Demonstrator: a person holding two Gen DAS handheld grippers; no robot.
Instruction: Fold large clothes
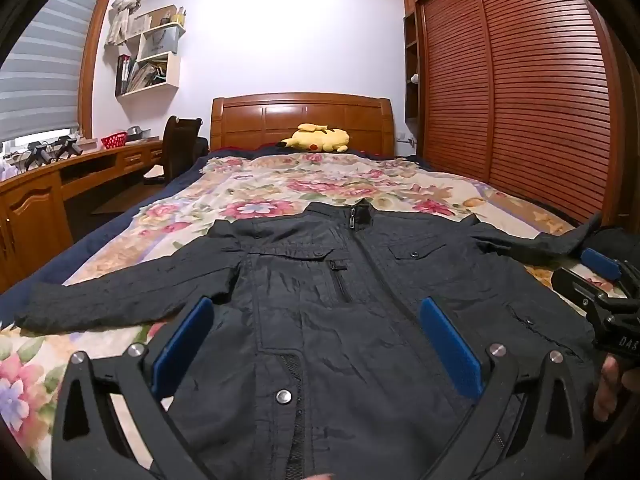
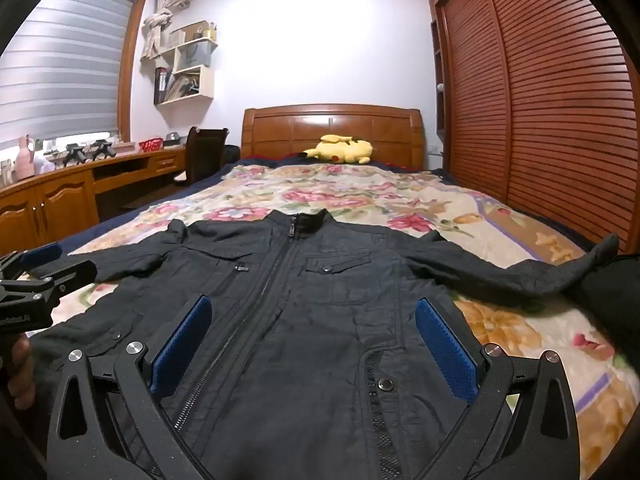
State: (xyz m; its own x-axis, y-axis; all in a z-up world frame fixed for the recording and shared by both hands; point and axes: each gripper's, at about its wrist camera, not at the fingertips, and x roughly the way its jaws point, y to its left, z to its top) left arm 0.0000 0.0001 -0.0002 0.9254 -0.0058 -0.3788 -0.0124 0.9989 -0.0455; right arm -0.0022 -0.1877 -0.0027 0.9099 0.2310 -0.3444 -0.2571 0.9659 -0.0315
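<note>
So far nothing is folded: your left tongs and right tongs both hang wide and empty over the black jacket, which lies zipped, flat, sleeves spread on the floral bed.

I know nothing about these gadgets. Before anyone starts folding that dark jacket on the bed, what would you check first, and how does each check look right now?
1. Jacket lies flat, front up, zipped: ok.
2. Both sleeves spread out to the sides: ok; the right sleeve reaches the bed's edge.
3. Left gripper fingers wide apart, nothing held: ok.
4. Right gripper fingers wide apart, nothing held: ok.
5. Floral bedspread beyond the collar free for folding: ok; the yellow plush toy sits far off at the headboard.
6. Hem nearest the cameras lying straight: cannot tell, it is hidden under the grippers.
</note>
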